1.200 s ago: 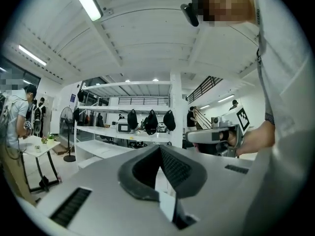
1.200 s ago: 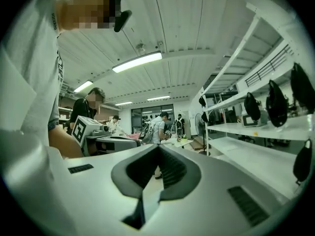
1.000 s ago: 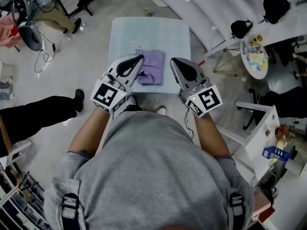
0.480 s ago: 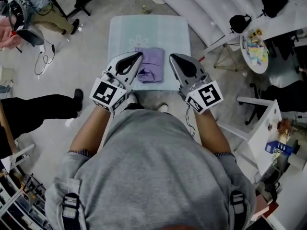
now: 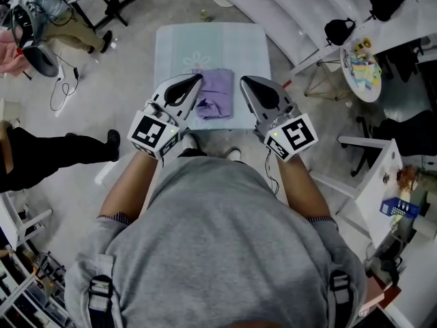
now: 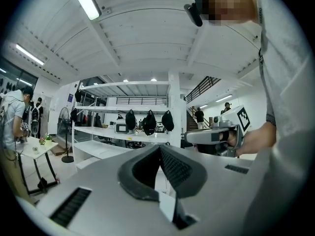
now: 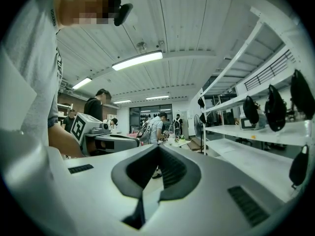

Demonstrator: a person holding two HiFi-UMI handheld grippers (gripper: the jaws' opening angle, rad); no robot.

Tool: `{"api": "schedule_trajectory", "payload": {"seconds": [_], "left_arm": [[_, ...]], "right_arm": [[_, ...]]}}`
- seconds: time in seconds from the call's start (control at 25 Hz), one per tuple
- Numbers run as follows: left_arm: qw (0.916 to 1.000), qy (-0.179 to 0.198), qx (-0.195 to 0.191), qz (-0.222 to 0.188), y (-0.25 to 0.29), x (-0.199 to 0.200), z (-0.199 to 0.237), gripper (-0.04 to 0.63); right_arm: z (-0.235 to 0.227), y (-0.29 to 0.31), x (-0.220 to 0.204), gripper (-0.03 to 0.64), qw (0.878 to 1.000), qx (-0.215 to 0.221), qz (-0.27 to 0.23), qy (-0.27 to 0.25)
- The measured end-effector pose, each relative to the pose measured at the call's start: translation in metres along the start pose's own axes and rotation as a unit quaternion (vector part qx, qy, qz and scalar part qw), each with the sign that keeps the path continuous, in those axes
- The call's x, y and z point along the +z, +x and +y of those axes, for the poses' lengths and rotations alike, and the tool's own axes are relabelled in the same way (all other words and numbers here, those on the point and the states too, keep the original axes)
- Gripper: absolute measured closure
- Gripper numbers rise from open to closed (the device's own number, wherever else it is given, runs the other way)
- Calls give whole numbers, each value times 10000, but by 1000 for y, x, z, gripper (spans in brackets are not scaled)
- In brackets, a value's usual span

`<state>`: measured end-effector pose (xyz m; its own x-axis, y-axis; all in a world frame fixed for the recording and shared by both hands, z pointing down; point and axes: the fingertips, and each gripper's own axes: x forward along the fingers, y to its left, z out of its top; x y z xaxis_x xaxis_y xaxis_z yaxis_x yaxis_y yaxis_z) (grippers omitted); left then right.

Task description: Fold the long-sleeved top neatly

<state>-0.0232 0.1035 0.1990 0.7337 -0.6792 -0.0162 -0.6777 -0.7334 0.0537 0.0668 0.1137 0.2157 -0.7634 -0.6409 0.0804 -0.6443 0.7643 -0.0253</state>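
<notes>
I count 1 purple top (image 5: 217, 94), folded into a small bundle. It lies on 1 pale surface (image 5: 212, 43), close to its near edge and between my 2 claws. The left claw (image 5: 199, 79) and right claw (image 5: 244, 80) are both clenched on nothing, 1 to each side. The surface's far half is bare. Open floor (image 5: 130, 67) lies left, and white shelving (image 5: 273, 19) runs close on the right.

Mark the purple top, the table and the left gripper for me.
purple top (image 5: 218, 91), head view, middle of the folded cloth.
table (image 5: 225, 43), head view, bare far part of its top.
left gripper (image 5: 199, 79), head view, at its shut jaw tips.
</notes>
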Motion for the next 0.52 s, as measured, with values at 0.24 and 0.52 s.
{"api": "schedule_trajectory", "payload": {"seconds": [0.24,0.52], "left_arm": [[10000,47,-30,35,-6,-1,-4,578],[10000,37,27,-31,-10,-3,-4,578]], "right_arm": [[9,1,2,611,9999,101,22,-38],[14,2,-3,611,9999,102,-7,21]]}}
